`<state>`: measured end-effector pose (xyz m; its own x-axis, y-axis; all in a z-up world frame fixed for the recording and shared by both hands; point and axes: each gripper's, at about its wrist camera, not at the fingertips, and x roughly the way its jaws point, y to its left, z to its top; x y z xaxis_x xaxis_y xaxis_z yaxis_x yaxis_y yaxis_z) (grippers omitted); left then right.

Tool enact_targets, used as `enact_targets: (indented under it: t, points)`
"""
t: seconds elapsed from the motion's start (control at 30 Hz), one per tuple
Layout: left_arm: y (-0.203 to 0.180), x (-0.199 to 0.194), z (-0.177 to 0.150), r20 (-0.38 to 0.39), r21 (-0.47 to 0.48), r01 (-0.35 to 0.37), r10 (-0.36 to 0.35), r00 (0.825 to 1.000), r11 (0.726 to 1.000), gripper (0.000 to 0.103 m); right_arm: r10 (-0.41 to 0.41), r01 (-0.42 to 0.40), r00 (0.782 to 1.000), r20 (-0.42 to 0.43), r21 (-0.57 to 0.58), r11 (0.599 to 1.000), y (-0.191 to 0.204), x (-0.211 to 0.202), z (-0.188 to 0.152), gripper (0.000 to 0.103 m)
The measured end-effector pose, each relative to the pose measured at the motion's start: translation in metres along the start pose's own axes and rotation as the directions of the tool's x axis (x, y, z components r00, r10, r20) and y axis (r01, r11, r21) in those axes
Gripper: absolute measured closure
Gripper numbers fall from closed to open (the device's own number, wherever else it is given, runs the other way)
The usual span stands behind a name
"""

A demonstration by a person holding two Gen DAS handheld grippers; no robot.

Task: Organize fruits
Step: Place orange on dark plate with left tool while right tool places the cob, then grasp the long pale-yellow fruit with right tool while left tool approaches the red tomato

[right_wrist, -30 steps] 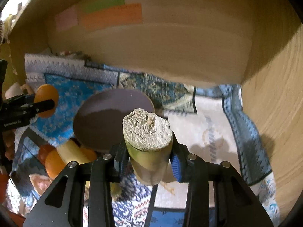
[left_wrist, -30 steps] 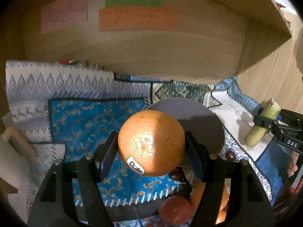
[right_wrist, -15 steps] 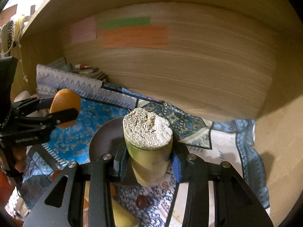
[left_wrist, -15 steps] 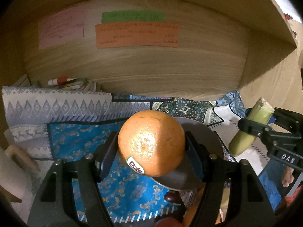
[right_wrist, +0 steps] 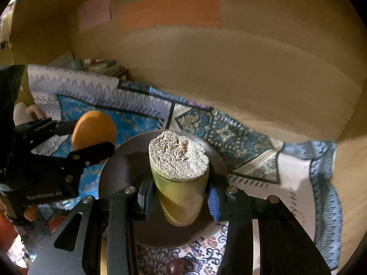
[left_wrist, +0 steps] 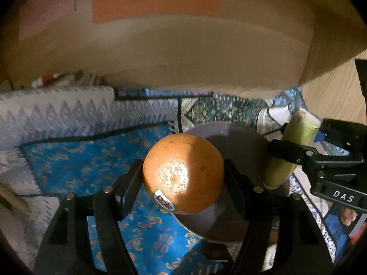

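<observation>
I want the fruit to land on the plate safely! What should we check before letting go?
1. Orange held firmly between the left jaws: ok.
2. Sugarcane piece held firmly between the right jaws: ok.
3. Grey plate bare, with room for both: ok.
4. Both fruits over the plate: ok.
5. The two grippers apart, not bumping: ok.
6. Fruit low enough to release without rolling: cannot tell.

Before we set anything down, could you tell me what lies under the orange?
Under the orange, gripped in the left tongs, lie the grey plate's near-left edge and blue patterned cloth. The orange hides the rest beneath.
</observation>
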<state>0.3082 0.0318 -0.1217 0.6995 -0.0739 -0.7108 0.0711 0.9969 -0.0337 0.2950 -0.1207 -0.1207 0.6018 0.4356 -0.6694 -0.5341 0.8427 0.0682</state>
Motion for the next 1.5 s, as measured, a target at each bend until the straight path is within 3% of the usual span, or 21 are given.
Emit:
enact_targets:
  t: [0.2, 0.37, 0.77, 0.83, 0.9, 0.97, 1.03, 1.07, 1.2, 1.5]
  points:
    - [-0.003, 0.022, -0.004, -0.050, 0.016, 0.027, -0.027, 0.998, 0.999, 0.034, 0.007, -0.007, 1.000, -0.012, -0.005, 1.000, -0.001, 0.025, -0.008, 0.068]
    - [-0.006, 0.038, -0.007, -0.106, 0.025, 0.040, -0.037, 0.994, 0.999, 0.034, 0.014, -0.014, 1.000, -0.009, -0.003, 1.000, -0.002, 0.023, -0.008, 0.068]
    - [-0.006, 0.041, -0.005, -0.124, 0.023, 0.037, -0.034, 0.992, 0.999, 0.034, 0.009, -0.010, 0.998, -0.059, -0.005, 1.000, 0.001, 0.037, 0.007, 0.068]
    - [-0.005, 0.040, -0.005, -0.125, 0.018, 0.044, -0.041, 0.991, 0.999, 0.033, 0.013, -0.013, 0.998, -0.065, -0.002, 1.000, 0.001, 0.037, 0.008, 0.065]
    - [-0.005, 0.038, -0.004, -0.125, 0.014, 0.053, -0.051, 0.991, 0.998, 0.033, 0.005, -0.005, 0.998, -0.061, 0.001, 1.000, 0.001, 0.035, 0.008, 0.052]
    - [-0.005, 0.030, -0.003, -0.087, 0.021, 0.042, -0.040, 0.995, 0.999, 0.024, -0.002, 0.003, 0.999, -0.049, 0.007, 1.000, 0.000, 0.031, 0.008, 0.047]
    - [-0.008, 0.016, -0.001, -0.015, 0.044, 0.010, -0.009, 1.000, 0.999, 0.007, 0.001, -0.001, 0.999, -0.043, 0.013, 1.000, -0.001, 0.026, 0.008, 0.046]
    - [-0.010, 0.008, 0.000, 0.021, 0.059, -0.003, 0.002, 1.000, 0.998, 0.005, 0.008, -0.007, 0.999, -0.037, 0.025, 1.000, -0.002, 0.023, 0.008, 0.045]
    - [-0.013, -0.017, 0.000, 0.088, 0.087, -0.030, 0.022, 0.996, 0.996, 0.004, 0.018, -0.017, 1.000, -0.019, 0.054, 0.998, -0.005, 0.008, 0.008, 0.043]
    - [0.002, -0.043, -0.015, 0.086, 0.020, -0.043, 0.041, 0.995, 0.999, 0.004, -0.005, 0.003, 0.999, 0.046, 0.037, 0.999, -0.001, -0.040, -0.003, 0.043]
